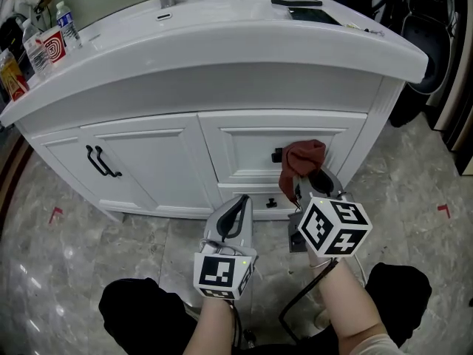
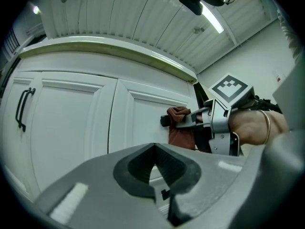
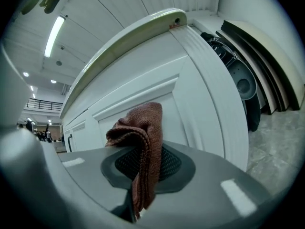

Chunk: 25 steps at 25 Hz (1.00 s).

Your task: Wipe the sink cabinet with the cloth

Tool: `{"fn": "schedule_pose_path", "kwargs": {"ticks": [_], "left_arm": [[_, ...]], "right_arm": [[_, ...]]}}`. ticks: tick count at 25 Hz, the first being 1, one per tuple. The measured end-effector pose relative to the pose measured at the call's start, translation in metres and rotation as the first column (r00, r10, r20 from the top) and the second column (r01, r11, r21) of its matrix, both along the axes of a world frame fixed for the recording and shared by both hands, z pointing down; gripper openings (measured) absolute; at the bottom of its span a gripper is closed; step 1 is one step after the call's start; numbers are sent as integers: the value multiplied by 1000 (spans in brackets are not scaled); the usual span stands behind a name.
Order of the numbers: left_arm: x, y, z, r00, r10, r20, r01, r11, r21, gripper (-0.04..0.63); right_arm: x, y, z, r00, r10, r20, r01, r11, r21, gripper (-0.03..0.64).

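Right gripper [image 1: 309, 182] is pinching a reddish-brown cloth [image 1: 304, 157] between its jaws and holding it against the upper drawer front at the right end of the white sink cabinet [image 1: 148, 157], the cloth bunching past the jaw tips beside a black knob [image 1: 276, 155]. Left gripper [image 1: 239, 204] is hovering near the cabinet's bottom edge, jaws pressed together on nothing. The cabinet is standing on a grey marbled floor [image 1: 66, 265] under a white countertop [image 1: 244, 39] carrying bottles [image 1: 68, 22] at its left edge.
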<state>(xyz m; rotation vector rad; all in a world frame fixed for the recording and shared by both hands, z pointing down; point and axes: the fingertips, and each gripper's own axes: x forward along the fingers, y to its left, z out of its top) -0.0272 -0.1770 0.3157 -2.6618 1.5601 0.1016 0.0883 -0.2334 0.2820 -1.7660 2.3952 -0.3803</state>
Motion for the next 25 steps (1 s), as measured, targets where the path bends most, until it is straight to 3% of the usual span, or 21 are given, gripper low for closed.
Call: {"fn": "schedule_pose_path", "kwargs": {"ticks": [6, 18, 22, 25], "left_arm": [[7, -5, 2, 1000, -1, -1, 1, 1000, -8, 0], [57, -1, 4, 997, 83, 7, -83, 997, -7, 0], [56, 1, 6, 996, 83, 10, -83, 996, -12, 0], [49, 3, 5, 997, 71, 9, -71, 997, -13, 0]], "right_arm": [[9, -2, -1, 1000, 6, -9, -6, 1000, 2, 81], [79, 15, -8, 985, 156, -77, -153, 987, 49, 81], [103, 19, -4, 973, 220, -76, -218, 976, 31, 81], [97, 27, -8, 971, 216, -99, -210, 975, 71, 80]]}}
